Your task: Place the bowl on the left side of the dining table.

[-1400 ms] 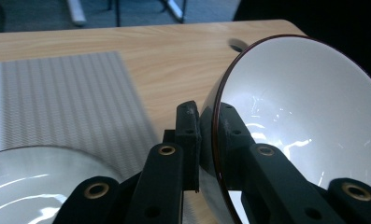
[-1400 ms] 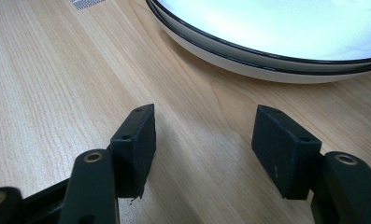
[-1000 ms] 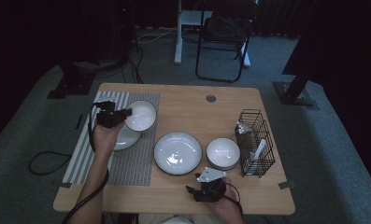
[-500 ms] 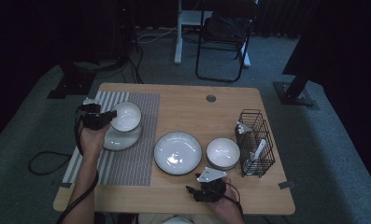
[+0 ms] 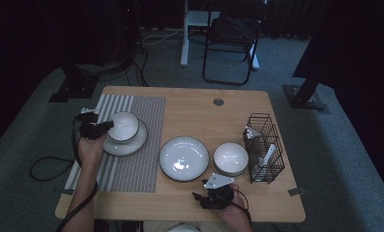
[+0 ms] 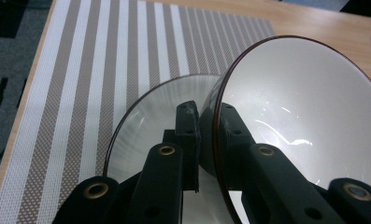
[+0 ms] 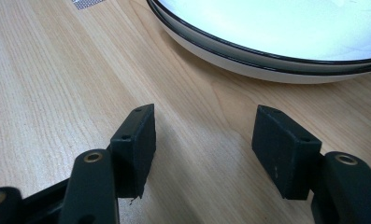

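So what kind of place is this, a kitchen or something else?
Probably a lab or studio set up for recording, not a kitchen: a wooden table laid with a striped placemat and dishes stands on grey carpet, with a folding chair and loose cables behind it in a dark room.

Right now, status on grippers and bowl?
Left gripper shut on bowl rim, over plate. Right gripper open, empty. Nothing blocking.

Both tongs are black, with thick square pads at the tips and brass-coloured rivets on the links. The left tongs (image 5: 94,128) have small screw holes in the pads and a black cable going off the table. The right tongs (image 5: 214,195) carry a grey three-cornered plate on top. The forearms are bare.
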The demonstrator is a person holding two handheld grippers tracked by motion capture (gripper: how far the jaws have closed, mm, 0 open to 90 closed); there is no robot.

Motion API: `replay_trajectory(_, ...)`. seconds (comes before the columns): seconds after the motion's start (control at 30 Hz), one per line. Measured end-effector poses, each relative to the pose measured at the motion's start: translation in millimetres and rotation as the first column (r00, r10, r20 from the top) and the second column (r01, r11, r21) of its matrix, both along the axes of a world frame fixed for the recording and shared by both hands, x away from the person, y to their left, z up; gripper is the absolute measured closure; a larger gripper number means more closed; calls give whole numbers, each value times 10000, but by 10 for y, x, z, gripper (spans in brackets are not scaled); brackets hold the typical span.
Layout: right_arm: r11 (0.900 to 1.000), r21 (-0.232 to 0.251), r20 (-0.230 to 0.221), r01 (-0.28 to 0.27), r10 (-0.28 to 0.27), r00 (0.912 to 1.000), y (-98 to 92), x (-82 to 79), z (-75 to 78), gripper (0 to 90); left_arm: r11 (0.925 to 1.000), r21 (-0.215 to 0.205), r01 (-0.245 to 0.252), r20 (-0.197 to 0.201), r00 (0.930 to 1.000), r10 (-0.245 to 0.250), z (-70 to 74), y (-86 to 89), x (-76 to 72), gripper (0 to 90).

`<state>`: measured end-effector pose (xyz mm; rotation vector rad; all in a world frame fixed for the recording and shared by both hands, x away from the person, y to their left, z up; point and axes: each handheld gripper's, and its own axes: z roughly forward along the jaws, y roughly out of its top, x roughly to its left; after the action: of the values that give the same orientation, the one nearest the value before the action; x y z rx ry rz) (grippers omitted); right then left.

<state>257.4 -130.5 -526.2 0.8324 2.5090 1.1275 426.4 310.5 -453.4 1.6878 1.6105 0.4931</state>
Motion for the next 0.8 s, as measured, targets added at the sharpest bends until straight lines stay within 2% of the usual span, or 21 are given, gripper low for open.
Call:
replay_trajectory(0.17, 10000, -4, -2, -7, 7, 10000, 2, -1, 0, 393, 9997, -183, -132, -308, 9994, 127, -96, 43, 18, 822)
replay_trajectory(0.5, 10000, -3, -6, -6, 6, 10000, 2, -1, 0, 393, 9994, -132, -333, -608, 9976, 324, -164, 73, 37, 823)
replay_trajectory(0.57, 10000, -4, -7, -8, 8, 10000, 2, -1, 0, 393, 9996, 44, -292, -672, 9973, 295, -158, 62, 43, 824)
replay_trajectory(0.67, 10000, -3, -5, -6, 6, 10000, 2, -1, 0, 393, 9981, 528, -321, -643, 9973, 355, -160, 27, 49, 828)
replay_trajectory(0.8, 10000, -4, -4, -7, 7, 10000, 2, -1, 0, 393, 9959, 830, -354, -581, 9975, 403, -159, -10, 57, 829)
